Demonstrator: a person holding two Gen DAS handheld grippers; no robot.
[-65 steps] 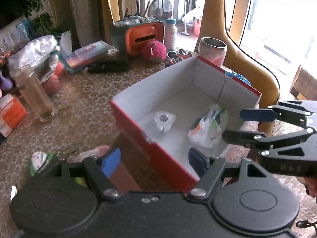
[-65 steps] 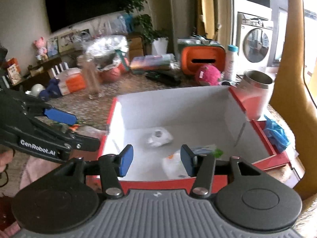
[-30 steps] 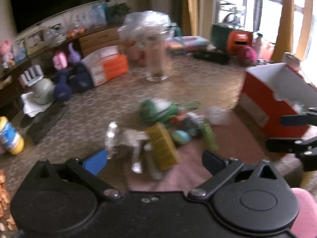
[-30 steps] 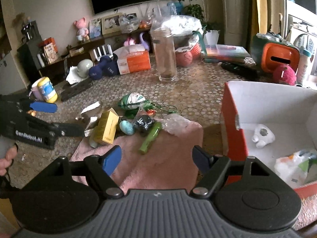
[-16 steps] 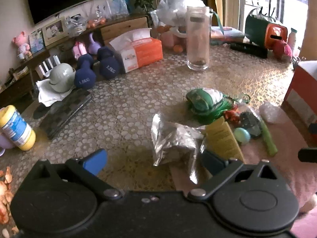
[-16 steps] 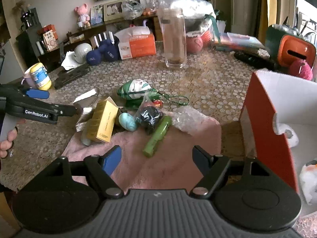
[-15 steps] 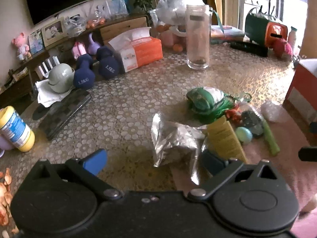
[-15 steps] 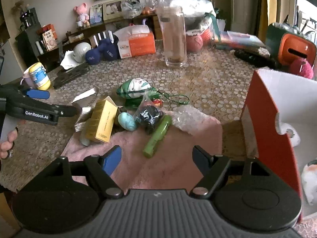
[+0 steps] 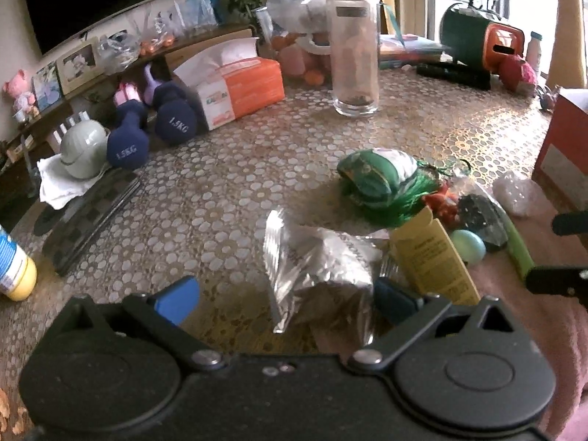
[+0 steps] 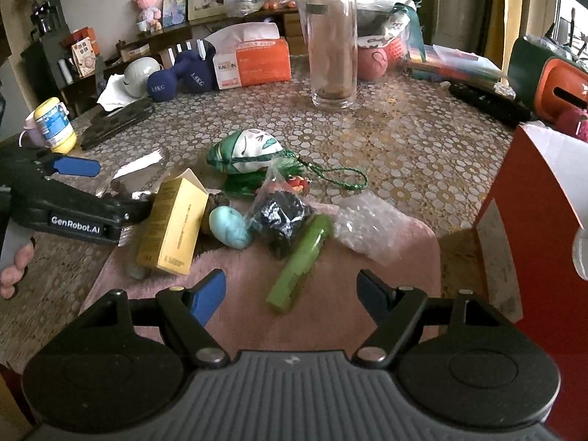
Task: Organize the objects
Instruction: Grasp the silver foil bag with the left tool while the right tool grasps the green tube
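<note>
The left gripper, jaws spread, straddles the crumpled foil pouch. Closing could snag the yellow box just right of it. The right gripper (jaws apart, just narrowed, nothing between them) hangs near the green tube, which may roll.

At three o'clock we see the red box cut by the frame edge; the yellow carton hides part of the foil bag; the jar's label we cannot read.

patterned table carries pink towel, jar, dumbbells.
</note>
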